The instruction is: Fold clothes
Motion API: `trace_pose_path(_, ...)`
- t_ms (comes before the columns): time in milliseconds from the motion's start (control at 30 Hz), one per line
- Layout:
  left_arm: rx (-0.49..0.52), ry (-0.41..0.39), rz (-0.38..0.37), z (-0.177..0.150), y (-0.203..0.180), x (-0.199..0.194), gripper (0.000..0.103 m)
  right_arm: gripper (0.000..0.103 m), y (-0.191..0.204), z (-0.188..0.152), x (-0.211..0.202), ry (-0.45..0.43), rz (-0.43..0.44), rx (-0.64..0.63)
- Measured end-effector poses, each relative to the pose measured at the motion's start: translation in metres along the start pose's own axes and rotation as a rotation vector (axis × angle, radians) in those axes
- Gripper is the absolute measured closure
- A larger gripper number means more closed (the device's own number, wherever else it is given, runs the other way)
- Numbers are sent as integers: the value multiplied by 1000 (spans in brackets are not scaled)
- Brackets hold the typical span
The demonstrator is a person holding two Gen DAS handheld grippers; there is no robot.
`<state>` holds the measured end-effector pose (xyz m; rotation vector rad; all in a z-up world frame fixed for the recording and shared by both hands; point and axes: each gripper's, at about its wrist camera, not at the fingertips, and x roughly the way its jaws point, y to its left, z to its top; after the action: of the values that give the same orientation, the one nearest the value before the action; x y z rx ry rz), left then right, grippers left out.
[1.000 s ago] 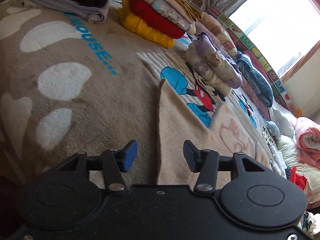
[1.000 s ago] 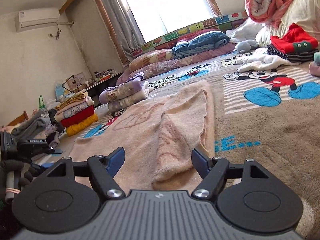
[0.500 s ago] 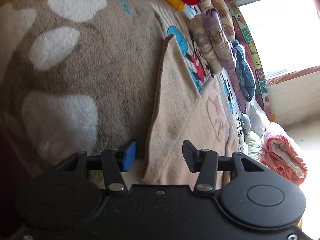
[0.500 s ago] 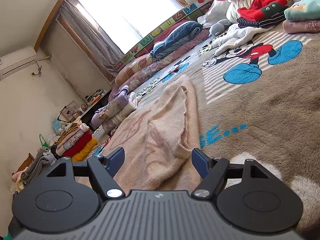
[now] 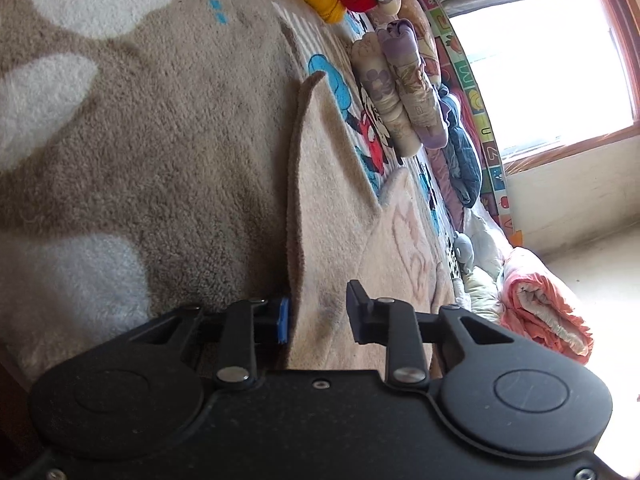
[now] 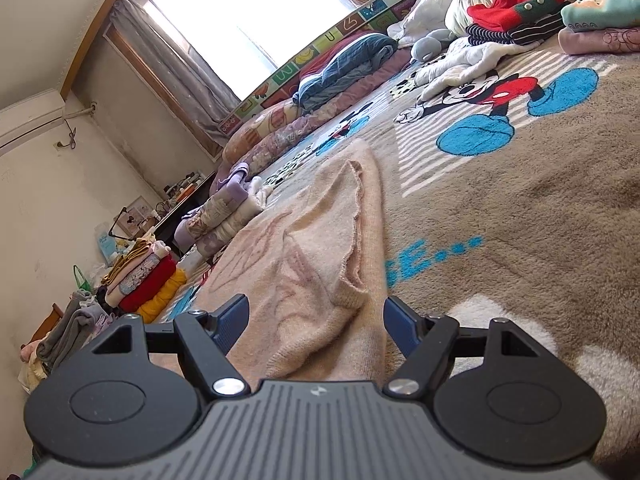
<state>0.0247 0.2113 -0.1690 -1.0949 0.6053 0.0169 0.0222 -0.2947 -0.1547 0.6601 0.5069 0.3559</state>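
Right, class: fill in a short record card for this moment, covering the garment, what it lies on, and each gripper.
garment: beige sweater, lying flat, one sleeve folded in
surface: brown cartoon blanket
left gripper: open, fingers either side of the sweater's near edge
right gripper: open, fingers either side of the sweater's hem
nearby: folded clothes stack

Left gripper jaws apart, straddling the beige garment's edge on the blanket

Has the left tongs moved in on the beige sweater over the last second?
Yes. The left tongs moved forward: against the beige sweater, its near edge now lies between the open fingers, where before it lay ahead of them.
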Motion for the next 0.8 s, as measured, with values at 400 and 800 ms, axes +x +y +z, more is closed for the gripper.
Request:
trace_pose_path(400, 449, -110, -10, -40, -99, -7, 100, 29, -1, 3, -3, -11, 44, 10)
trace_pose_path(800, 878, -57, -37, -123, -189, 34, 100, 29, -7, 9, -2, -24, 133, 82)
